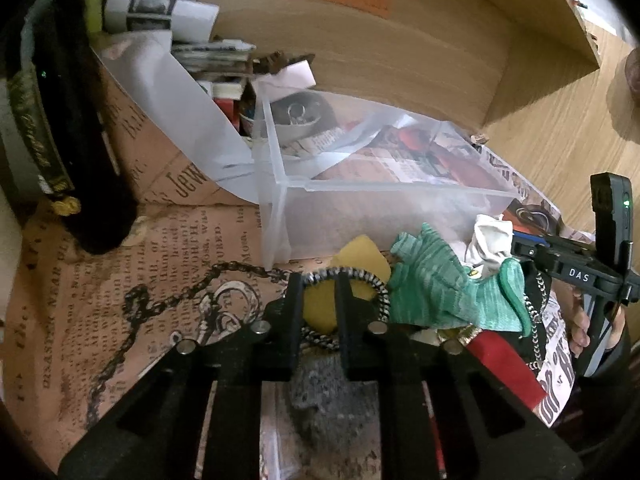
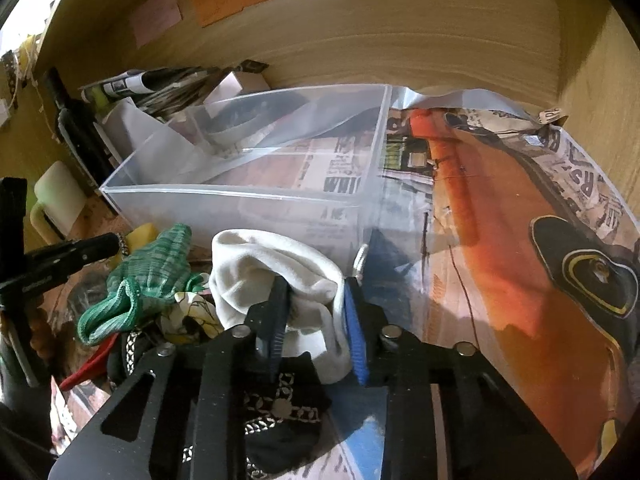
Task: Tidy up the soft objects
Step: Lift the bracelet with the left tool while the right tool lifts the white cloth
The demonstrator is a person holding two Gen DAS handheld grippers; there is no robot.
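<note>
Here, starting at the left of the left wrist view, we see a dark bottle (image 1: 60,132) lying at the upper left on the printed paper (image 1: 132,280) that covers the bench, with a thin chain (image 1: 168,300) trailing across the paper below it. At the lower middle of that frame our left hand-held gripper (image 1: 318,300) has its fingers parted and holds nothing; between them we see a yellow sponge (image 1: 320,312) ringed by a black-and-white cord (image 1: 360,276). Just right of that lies the green knitted cloth (image 1: 436,280), and beyond it the white cloth (image 1: 490,240), both on the bench close against the front wall of the clear plastic bin (image 1: 380,188) in the middle of the frame. At the far right edge the other tool reaches in. Moving to the right wrist view, the green cloth again sits at the lower left, a small patterned cloth (image 2: 192,312) beside it, and a black embroidered cloth (image 2: 276,412) at the bottom centre under the tool. Our right hand-held gripper (image 2: 316,320) straddles the white cloth, its jaws around a fold but seemingly not yet pressed shut, though we cannot be sure. The bin behind appears to hold no soft things, only the paper showing through its floor. We judge the sorting barely begun: every cloth is outside the bin, and the white one looks to be first.
</note>
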